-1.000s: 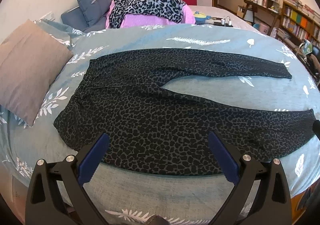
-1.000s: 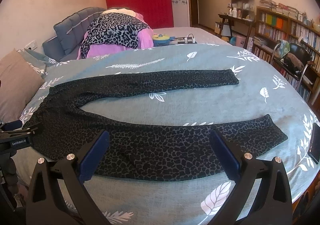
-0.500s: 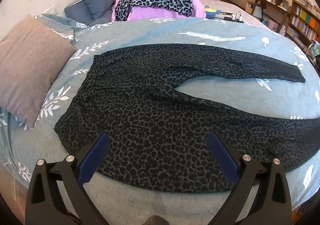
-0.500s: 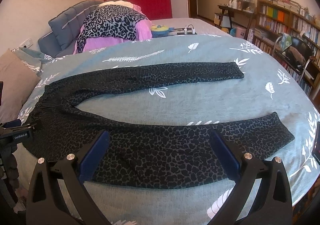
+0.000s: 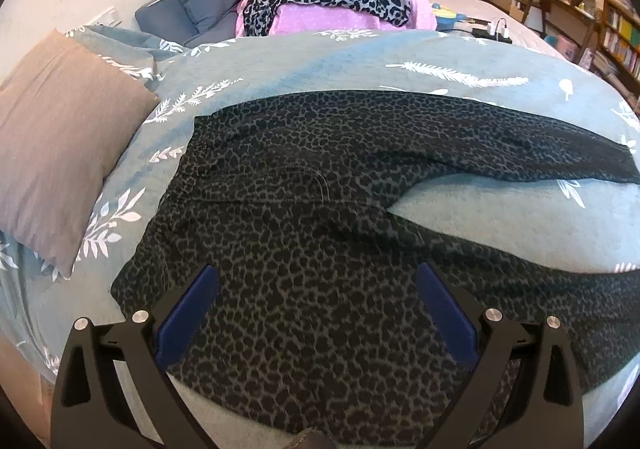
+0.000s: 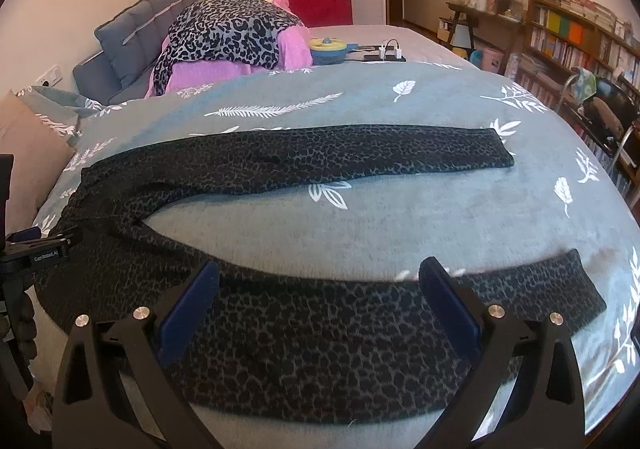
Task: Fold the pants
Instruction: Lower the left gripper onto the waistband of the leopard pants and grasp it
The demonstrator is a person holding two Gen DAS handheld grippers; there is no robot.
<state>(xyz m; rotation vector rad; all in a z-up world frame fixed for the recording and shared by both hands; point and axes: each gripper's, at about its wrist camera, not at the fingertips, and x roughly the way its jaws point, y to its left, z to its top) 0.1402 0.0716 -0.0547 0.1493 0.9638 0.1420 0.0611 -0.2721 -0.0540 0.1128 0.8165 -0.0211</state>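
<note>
— Left wrist view first: where do we stand with the pants (image 5: 320,249)?

— They lie flat on the blue leaf-print bedspread (image 5: 320,61), waist toward the tan pillow (image 5: 60,129), legs spread in a V toward our right. Nothing is folded yet. Our left gripper (image 5: 316,289) hangs over the hip of the near leg, its blue pads spread wide with nothing between them.

— And the other side?

— Our right gripper (image 6: 318,289) is also wide and empty, low over the near leg (image 6: 340,329), short of its cuff (image 6: 580,289). The far leg (image 6: 320,157) lies well apart across a strip of bare bedspread.

— So the first fold is leg onto leg, we judge.

— Yes — and to do it well we should pinch the near edge at two points, waist corner and close to the cuff, taking both layers of this thin cloth. Then lift together, carry the near leg over, and match seam to seam. Uneven lifting would likely drag the crotch and leave wrinkles.
</note>
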